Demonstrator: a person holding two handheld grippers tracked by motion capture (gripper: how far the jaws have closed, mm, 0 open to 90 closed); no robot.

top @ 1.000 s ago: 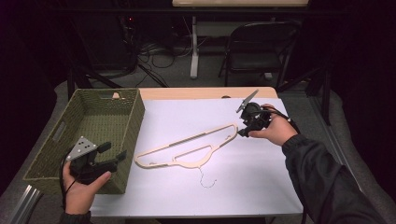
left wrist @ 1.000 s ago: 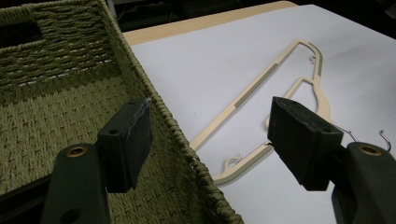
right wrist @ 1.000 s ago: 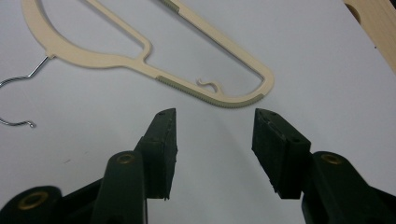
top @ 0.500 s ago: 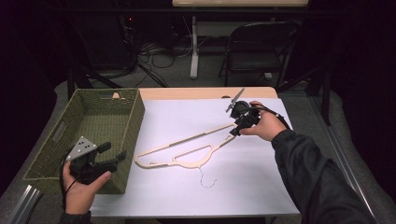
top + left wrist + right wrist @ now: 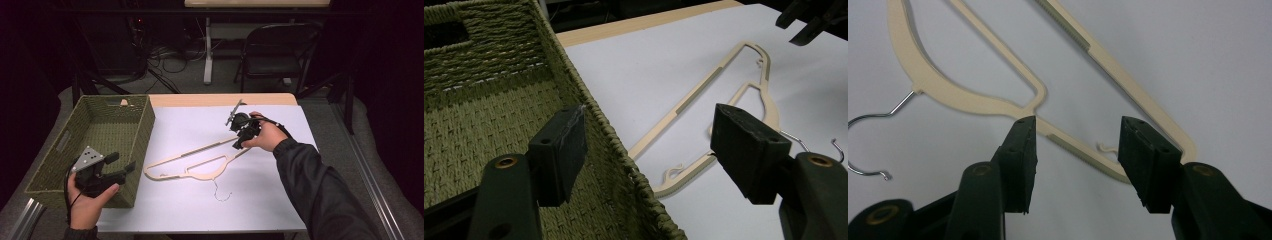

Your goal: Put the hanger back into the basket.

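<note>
Reach step: right tool (image 5: 1075, 150), jaws apart, straddles the hanger (image 5: 1083, 160) end; next, lower and clamp squarely.

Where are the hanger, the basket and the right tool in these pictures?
hanger (image 5: 172, 161), high view, on its long straight arm.
basket (image 5: 145, 127), high view, on its right wall.
right tool (image 5: 1075, 150), right gripper view, midway between its open jaws.

Black sleeve (image 5: 320, 190), black grippers, brass screws, grey dotted plate (image 5: 88, 157)

Parted fingers (image 5: 1153, 160) — hanger (image 5: 973, 102) end between
</note>
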